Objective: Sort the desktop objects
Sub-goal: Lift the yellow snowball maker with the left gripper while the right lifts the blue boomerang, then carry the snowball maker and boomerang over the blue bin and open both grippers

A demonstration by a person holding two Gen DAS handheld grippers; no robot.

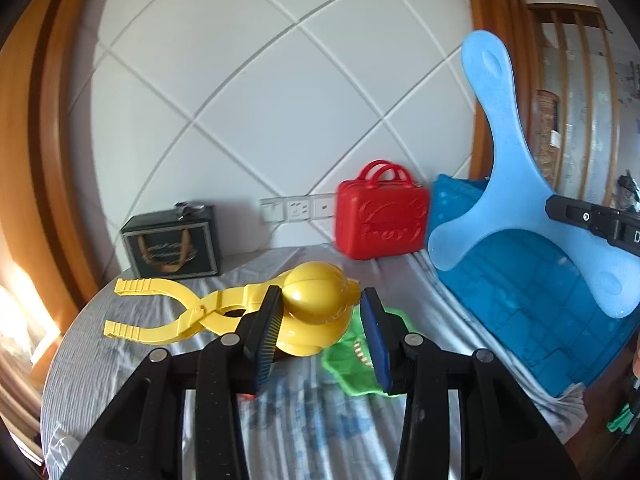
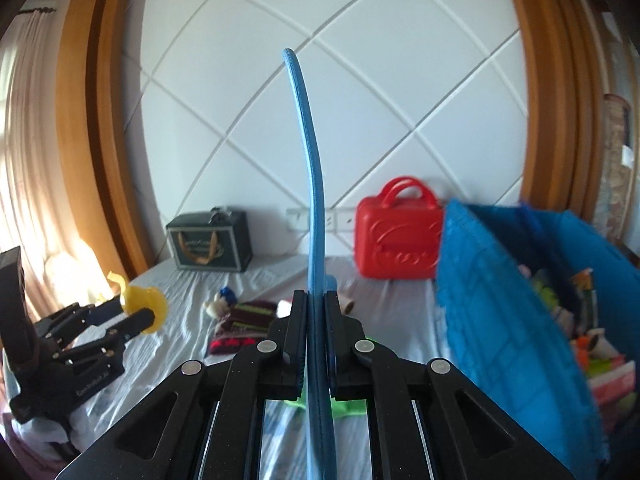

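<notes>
1. Two grippers at work over a bed (image 1: 168,360) under a grey-striped sheet.
2. Left gripper (image 1: 320,330): jaws parted, round head of yellow tongs (image 1: 316,312) between the pads, close to both; actual contact cannot be told. Seen again from the right wrist (image 2: 136,316) with the yellow head at its fingertips.
3. Tongs lying flat on the sheet, handles spread out to the left.
4. Green toy (image 1: 352,364) with teeth printed on it, just right of the tongs' head, partly under the right finger.
5. Right gripper (image 2: 316,334): jaws clenched on a blue boomerang (image 2: 310,200), held edge-on and upright, tip curving up past the wall panels. From the left wrist, same boomerang (image 1: 516,184) raised in the air in front of the blue bin, gripper (image 1: 560,204) clamped at its right arm.
6. Blue bin (image 2: 500,304) on the right, tilted, with mixed toys inside, too blurred to name.
7. Red case (image 1: 382,220) upright at the wall, just left of the bin.
8. Dark bag (image 1: 172,240) farther left along the wall.
9. Striped knit item (image 2: 244,324) and small plush (image 2: 218,304) mid-bed.
</notes>
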